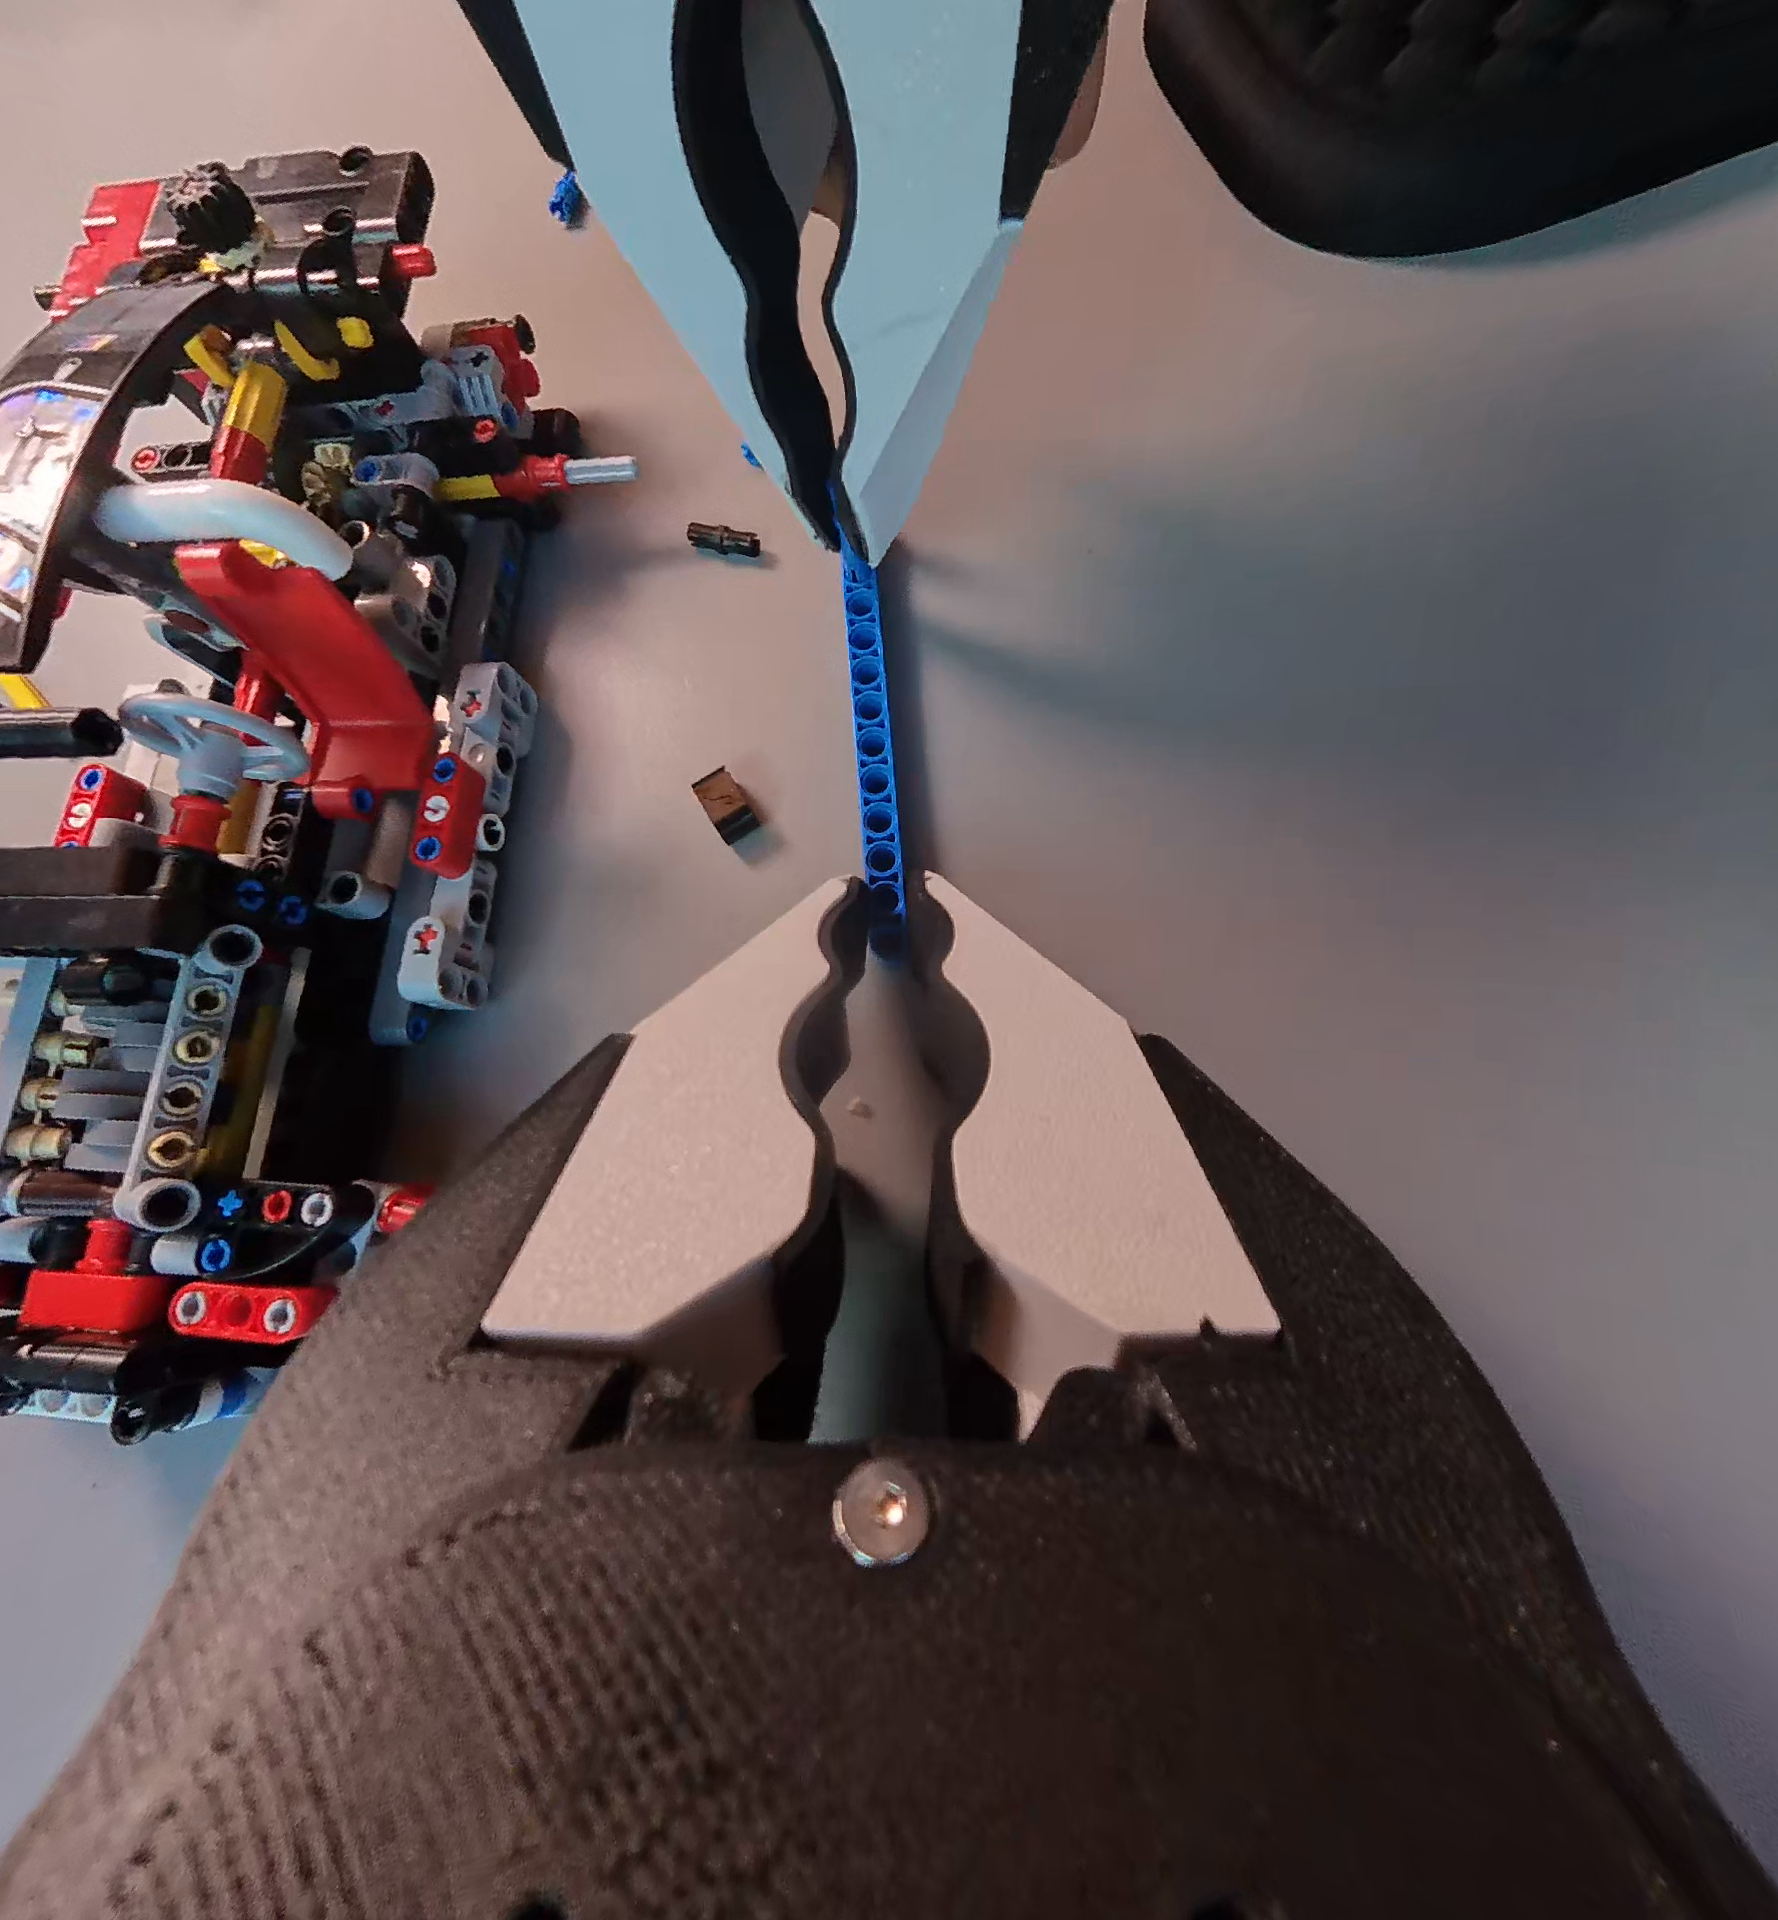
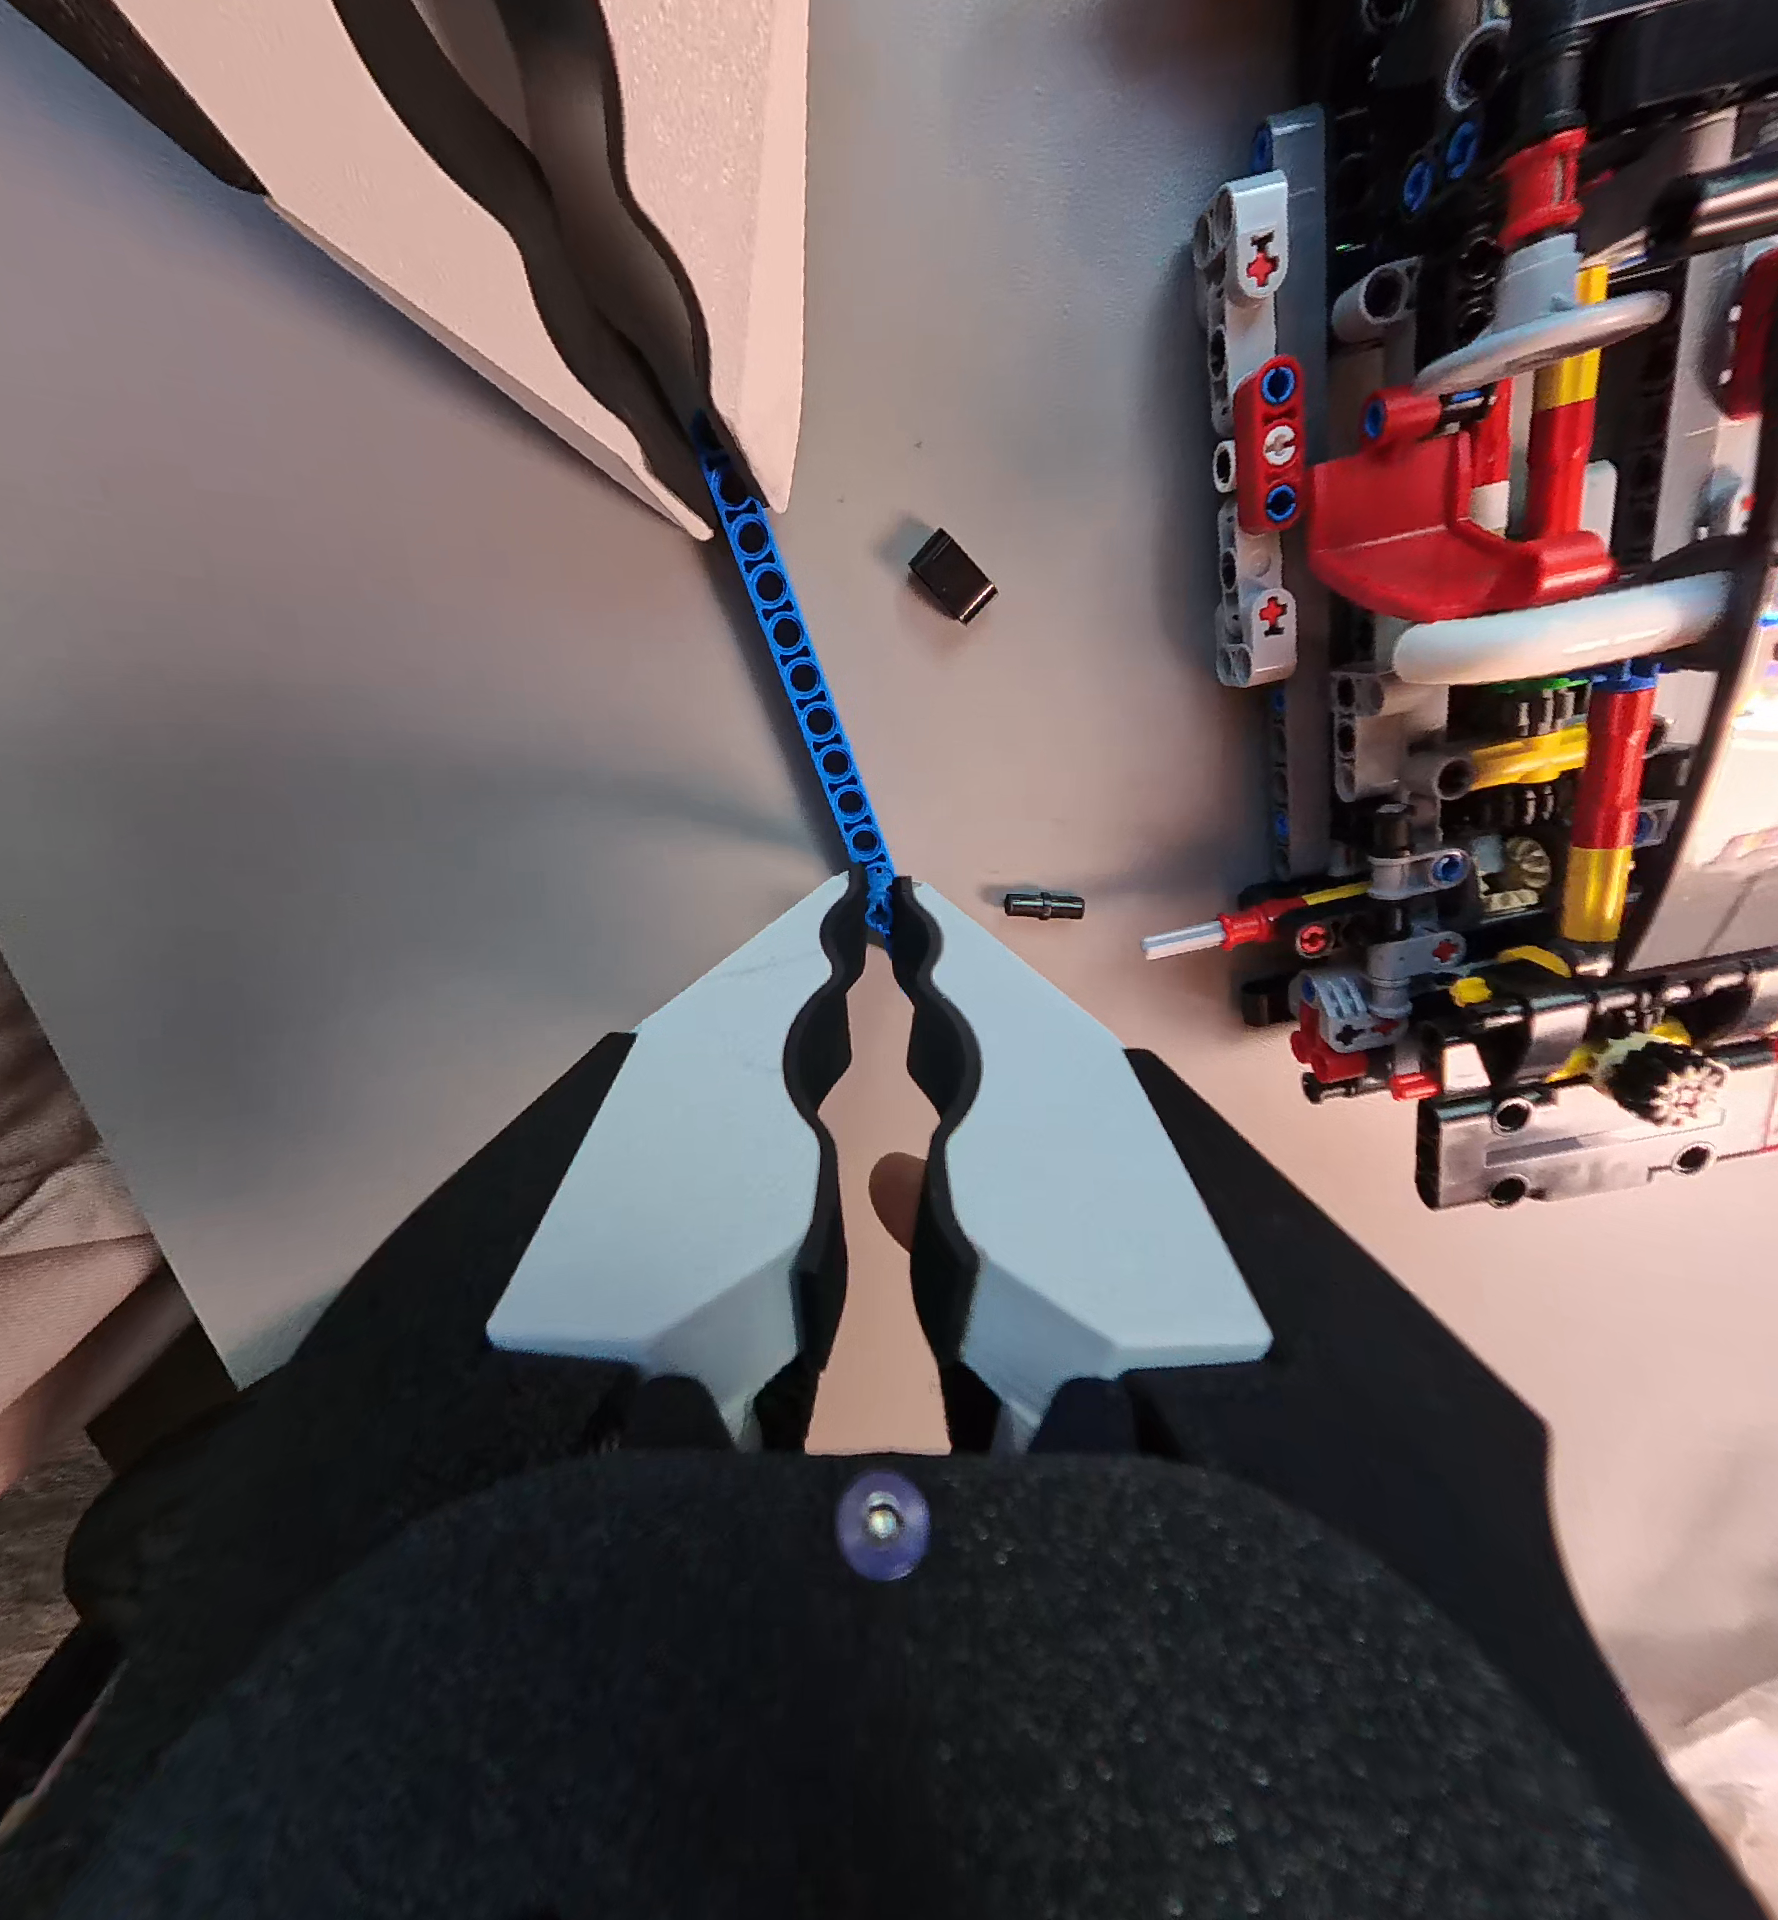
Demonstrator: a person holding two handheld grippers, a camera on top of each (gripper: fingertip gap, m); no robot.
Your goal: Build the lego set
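Blue plastic, a long perforated lego beam (image 1: 877, 727), spans the gap between the two grippers and hangs just above the pale grey table (image 1: 1384, 831). Left gripper (image 1: 887, 902): jaws clenched on the beam's near end, seen at 6 o'clock in the left wrist view. Right gripper (image 2: 874, 899): jaws clenched on the opposite end, which carries a small blue fitting too blurred to identify. Partly built lego vehicle (image 1: 241, 779), red, black, grey and yellow, with steering wheel and curved black arch: at 9 o'clock in the left wrist view, well apart from the beam. Between model and beam lie a short black connector pin (image 1: 723, 540) and a small black curved piece (image 1: 727, 808), both loose. Progress, as a judgement: chassis and cabin look largely assembled; the beam and both loose parts remain unattached.
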